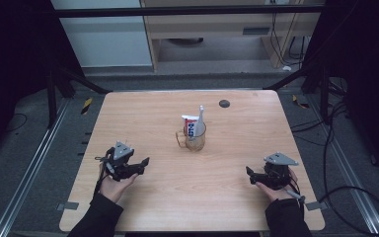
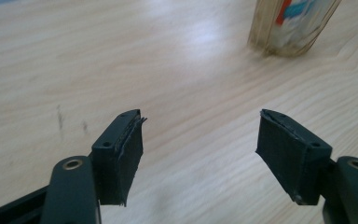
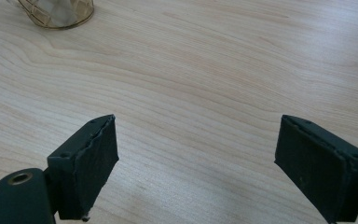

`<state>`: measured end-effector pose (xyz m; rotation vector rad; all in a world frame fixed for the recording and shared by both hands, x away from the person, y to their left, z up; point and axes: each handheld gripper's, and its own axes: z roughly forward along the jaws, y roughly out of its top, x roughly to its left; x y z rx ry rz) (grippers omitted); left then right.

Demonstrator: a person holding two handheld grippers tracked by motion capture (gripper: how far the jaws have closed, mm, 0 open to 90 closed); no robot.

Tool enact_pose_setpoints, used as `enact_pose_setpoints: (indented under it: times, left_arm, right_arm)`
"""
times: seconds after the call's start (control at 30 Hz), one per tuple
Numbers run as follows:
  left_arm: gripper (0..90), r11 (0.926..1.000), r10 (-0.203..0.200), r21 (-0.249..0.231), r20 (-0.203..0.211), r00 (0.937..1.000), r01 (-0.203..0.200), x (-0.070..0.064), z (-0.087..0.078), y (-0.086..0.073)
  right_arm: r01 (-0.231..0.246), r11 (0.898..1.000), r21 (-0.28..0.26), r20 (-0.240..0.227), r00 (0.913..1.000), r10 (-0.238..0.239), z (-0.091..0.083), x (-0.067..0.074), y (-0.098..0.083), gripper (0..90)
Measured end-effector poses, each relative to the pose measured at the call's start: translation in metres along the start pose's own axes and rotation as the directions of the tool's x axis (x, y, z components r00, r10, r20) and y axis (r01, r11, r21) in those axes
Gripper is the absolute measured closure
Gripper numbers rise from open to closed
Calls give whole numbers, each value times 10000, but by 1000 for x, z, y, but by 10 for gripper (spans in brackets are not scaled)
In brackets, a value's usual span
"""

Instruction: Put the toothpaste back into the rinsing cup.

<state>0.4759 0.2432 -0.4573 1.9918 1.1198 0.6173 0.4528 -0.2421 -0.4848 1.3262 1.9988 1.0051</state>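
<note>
A clear amber glass mug (image 1: pixel 192 138) stands near the middle of the wooden table (image 1: pixel 148 113), with a white toothpaste tube (image 1: pixel 193 123) upright inside it. My left gripper (image 1: pixel 146 163) rests low at the front left, jaws open and empty, pointing toward the mug. In the left gripper view the mug (image 2: pixel 291 28) sits at the upper right, well beyond the open left gripper (image 2: pixel 200 140). My right gripper (image 1: pixel 249 173) lies at the front right, open and empty. The right gripper view has the mug's base (image 3: pixel 58 11) at the top left, far ahead of the open right gripper (image 3: pixel 196 154).
A small dark round disc (image 1: pixel 224 103) lies near the table's far edge. Black frame bars (image 1: pixel 64 79) and cables (image 1: pixel 335 148) flank the table on the floor. Bare wood lies between both grippers and the mug.
</note>
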Motion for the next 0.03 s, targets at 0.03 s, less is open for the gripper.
enact_pose_setpoints:
  times: [0.03]
  left_arm:
    - [293, 10000, -36, 16, -83, 10000, 36, 2, -2, -4]
  right_arm:
    - [14, 10000, -10, -1, 10000, -14, 0, 0, 0, 128]
